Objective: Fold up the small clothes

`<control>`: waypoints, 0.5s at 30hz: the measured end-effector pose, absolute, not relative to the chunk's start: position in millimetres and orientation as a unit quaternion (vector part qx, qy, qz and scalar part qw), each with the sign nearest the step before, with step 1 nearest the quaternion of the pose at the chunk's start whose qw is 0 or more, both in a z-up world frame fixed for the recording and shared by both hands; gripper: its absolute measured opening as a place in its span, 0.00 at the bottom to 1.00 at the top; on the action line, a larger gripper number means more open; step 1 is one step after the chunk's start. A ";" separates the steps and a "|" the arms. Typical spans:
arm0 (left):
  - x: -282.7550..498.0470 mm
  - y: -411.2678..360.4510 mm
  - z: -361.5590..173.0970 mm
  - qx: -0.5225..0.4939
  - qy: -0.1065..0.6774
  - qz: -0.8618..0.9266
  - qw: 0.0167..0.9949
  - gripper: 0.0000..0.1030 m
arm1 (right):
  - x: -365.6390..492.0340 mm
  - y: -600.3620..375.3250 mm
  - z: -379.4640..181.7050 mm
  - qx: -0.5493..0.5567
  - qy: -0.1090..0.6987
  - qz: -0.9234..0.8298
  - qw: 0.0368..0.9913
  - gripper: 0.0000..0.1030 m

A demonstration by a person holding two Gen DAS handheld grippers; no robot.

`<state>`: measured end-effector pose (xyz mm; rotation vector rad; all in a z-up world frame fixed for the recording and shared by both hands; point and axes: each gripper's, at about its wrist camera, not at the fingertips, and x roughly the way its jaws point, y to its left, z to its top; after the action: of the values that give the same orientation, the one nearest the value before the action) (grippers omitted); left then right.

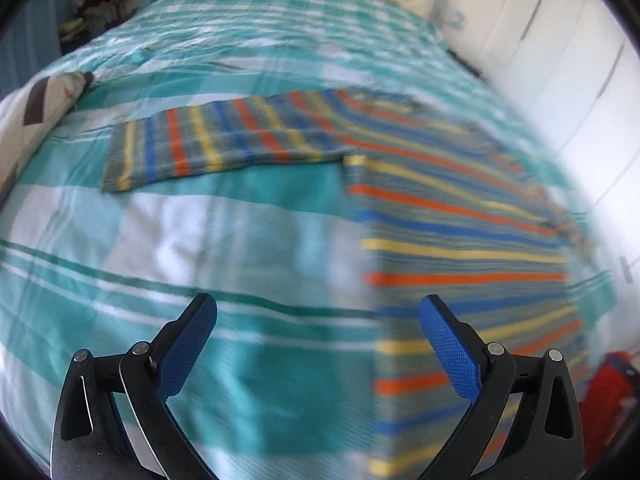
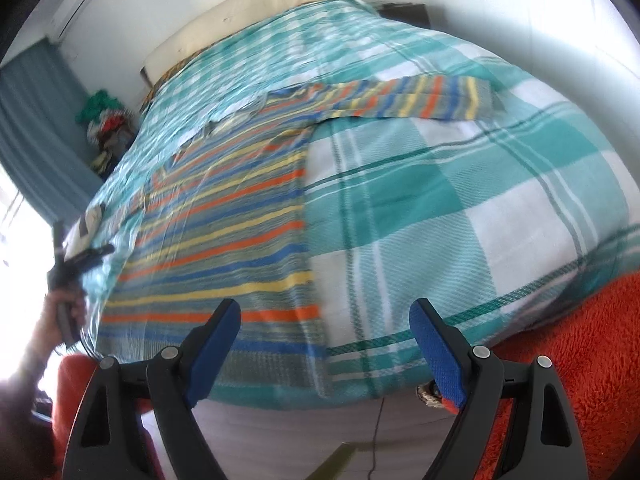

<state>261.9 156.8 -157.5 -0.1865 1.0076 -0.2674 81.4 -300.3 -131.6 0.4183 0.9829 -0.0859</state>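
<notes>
The striped shirt [image 1: 460, 216] is thin woven cloth, matt. The checked bedspread [image 2: 460, 208] is coarser cotton with a visible twill weave. Each tool, left [image 1: 318, 312] and right [image 2: 325, 316], has matt black plastic arms, shiny metal rivets and blue dimpled rubbery pads [image 1: 450, 344]. The orange rug [image 2: 580, 360] looks shaggy.

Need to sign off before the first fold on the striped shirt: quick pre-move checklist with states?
1. Striped shirt spread flat on the bedspread: ok.
2. Both sleeves laid out: ok; one shows in each view.
3. Left hand-held gripper open, empty: ok.
4. Right hand-held gripper open, empty: ok.
5. Nothing lying on the shirt: ok.
6. Small wrinkles: cannot tell, views blurred.
</notes>
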 end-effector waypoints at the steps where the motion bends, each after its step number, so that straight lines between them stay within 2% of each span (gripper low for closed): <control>1: 255.3 147.1 -147.9 -0.090 0.476 -0.150 0.862 0.98 | 83.7 -305.0 -131.3 0.204 0.467 -0.041 0.860 0.83; 7: 262.7 109.4 -112.5 -0.035 0.463 -0.181 0.867 0.98 | 147.8 -334.5 -102.1 0.130 0.439 -0.023 0.889 0.83; 12: 302.3 99.9 -94.7 -0.027 0.455 -0.182 0.871 0.98 | 261.8 -349.6 -72.4 0.053 0.438 0.026 0.897 0.83; 15: 336.7 98.6 -88.8 -0.003 0.441 -0.160 0.883 0.98 | 345.8 -355.4 -78.4 0.023 0.460 0.056 0.886 0.83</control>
<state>336.7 98.6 -88.8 -0.0071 0.9192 -0.3336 345.8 -355.4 -78.4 0.0475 0.9557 0.1164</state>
